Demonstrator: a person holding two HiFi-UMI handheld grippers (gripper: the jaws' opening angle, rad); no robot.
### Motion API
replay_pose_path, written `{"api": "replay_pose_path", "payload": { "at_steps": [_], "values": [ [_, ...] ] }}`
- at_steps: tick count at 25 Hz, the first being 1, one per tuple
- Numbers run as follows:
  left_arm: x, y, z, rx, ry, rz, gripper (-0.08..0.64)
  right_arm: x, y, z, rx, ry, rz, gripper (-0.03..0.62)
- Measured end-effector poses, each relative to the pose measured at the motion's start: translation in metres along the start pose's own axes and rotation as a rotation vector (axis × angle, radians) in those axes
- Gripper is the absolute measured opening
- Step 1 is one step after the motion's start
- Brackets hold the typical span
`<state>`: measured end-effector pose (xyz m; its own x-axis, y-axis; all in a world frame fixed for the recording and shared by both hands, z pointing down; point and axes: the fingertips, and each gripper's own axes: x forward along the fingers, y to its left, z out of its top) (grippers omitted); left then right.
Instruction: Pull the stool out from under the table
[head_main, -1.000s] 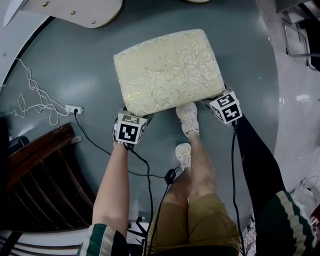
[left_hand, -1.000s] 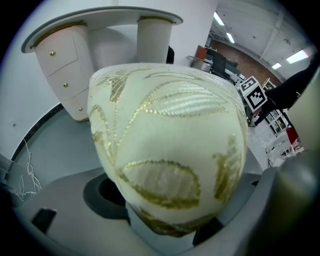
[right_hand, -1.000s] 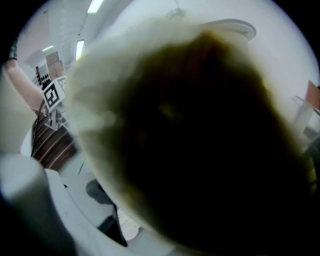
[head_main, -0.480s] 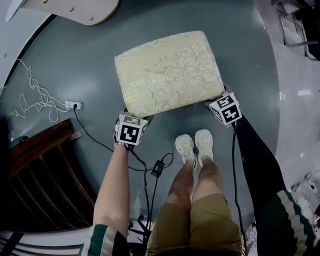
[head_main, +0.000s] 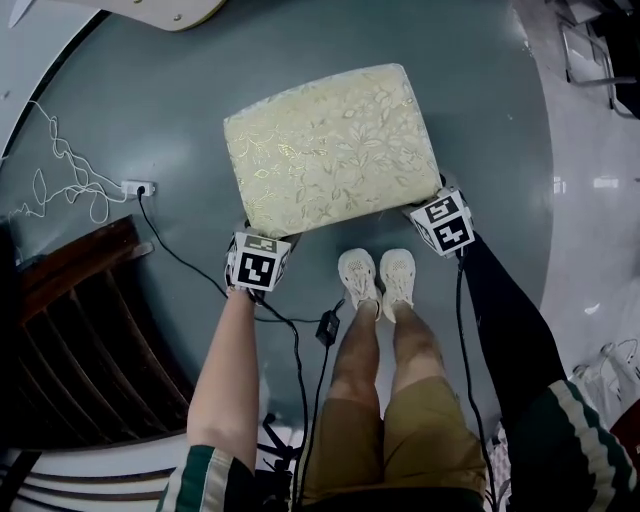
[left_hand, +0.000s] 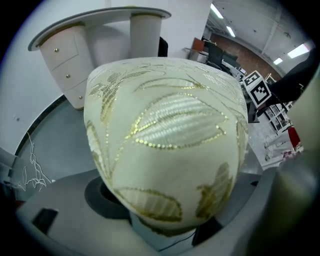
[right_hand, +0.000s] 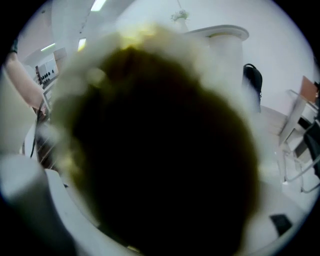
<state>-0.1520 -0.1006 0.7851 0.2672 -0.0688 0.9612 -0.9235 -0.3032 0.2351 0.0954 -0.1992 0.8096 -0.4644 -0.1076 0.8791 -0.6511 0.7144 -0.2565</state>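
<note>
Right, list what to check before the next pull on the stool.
1. Left gripper on the near-left corner of the stool: ok, the padded corner sits between its jaws.
2. Right gripper on the near-right corner: ok, the padding fills the space between its jaws.
3. Stool clear of the table: ok, open floor lies between them.
4. Room behind the stool: not ok, the shoes stand close to its near edge.
5. Cable on the floor by the shoes: not ok, probably a trip risk when stepping back.
6. Stool legs flat on the floor: cannot tell, hidden under the seat.
</note>
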Motion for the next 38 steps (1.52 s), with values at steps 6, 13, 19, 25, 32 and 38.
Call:
{"api": "replay_pose_path", "payload": {
  "at_steps": [6,13,19,25,32,38],
  "values": [
    [-0.001,-0.005,-0.002,-0.012,0.063,-0.019,0.390,-0.002,-0.002,-0.001,0.018,0.037,0.024,0.446],
    [-0.004,-0.005,-0.002,-0.009,0.088,-0.031,0.387,-0.008,0.000,-0.002,0.029,0.070,0.047,0.443],
    [0.000,-0.003,-0.005,0.029,0.115,-0.032,0.379,-0.011,0.001,-0.004,0.032,0.092,0.054,0.442],
    [0.005,-0.008,-0.010,0.007,0.126,-0.034,0.377,-0.010,-0.001,-0.011,0.029,0.125,0.065,0.440],
    [0.004,-0.004,-0.008,0.035,0.148,-0.050,0.377,-0.015,0.004,-0.010,0.053,0.200,0.137,0.446],
    [0.006,0.002,-0.007,0.045,0.141,-0.030,0.377,-0.013,0.011,-0.010,0.062,0.214,0.164,0.493]
  ]
}}
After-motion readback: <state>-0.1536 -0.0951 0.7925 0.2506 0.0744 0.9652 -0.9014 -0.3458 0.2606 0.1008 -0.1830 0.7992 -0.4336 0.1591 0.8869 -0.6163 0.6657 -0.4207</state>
